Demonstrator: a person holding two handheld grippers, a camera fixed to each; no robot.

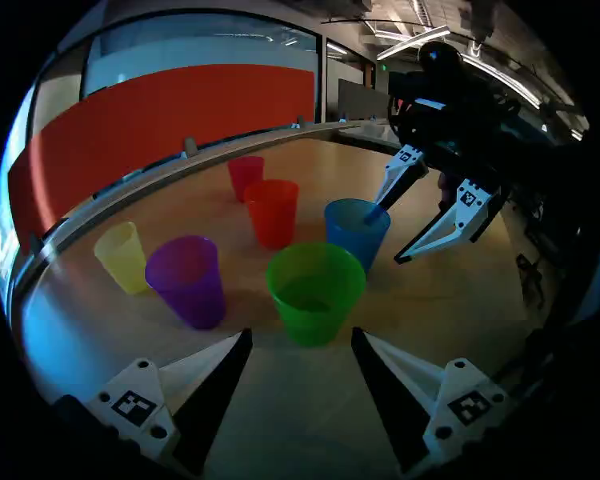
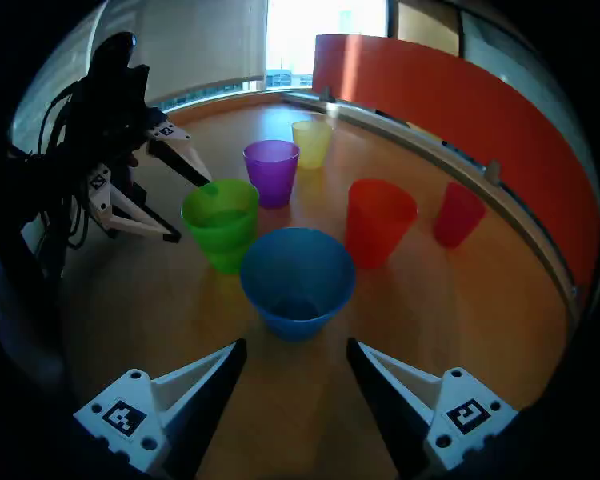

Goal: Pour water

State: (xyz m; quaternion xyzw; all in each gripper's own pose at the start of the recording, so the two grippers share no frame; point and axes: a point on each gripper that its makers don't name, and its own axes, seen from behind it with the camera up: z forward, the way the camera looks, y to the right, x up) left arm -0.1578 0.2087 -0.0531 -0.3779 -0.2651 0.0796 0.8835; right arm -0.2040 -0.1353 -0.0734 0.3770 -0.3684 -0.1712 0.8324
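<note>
Surface: pale wooden desk (image 1: 452, 312), matt, with six plastic cups standing upright on it.
Room: orange panel (image 1: 156, 112) runs along the desk's far side; bright window (image 2: 324, 32) beyond one end; strip lights (image 1: 412, 40) overhead.
Centre: green cup (image 1: 316, 292) and blue cup (image 1: 356, 228) stand just beside each other, both translucent and tapered. A darker band shows low inside the green one; I cannot tell whether it is water.
Others: purple cup (image 1: 186, 280) near yellow cup (image 1: 122, 256); orange cup (image 1: 272, 212) in front of red cup (image 1: 246, 176).
Left: left tool (image 1: 301, 334) open, holding nothing, green cup just ahead of its tips.
Right: right tool (image 2: 296, 342) open, holding nothing, blue cup just ahead. In the left gripper view one finger overlaps that cup's rim; contact cannot be told.
</note>
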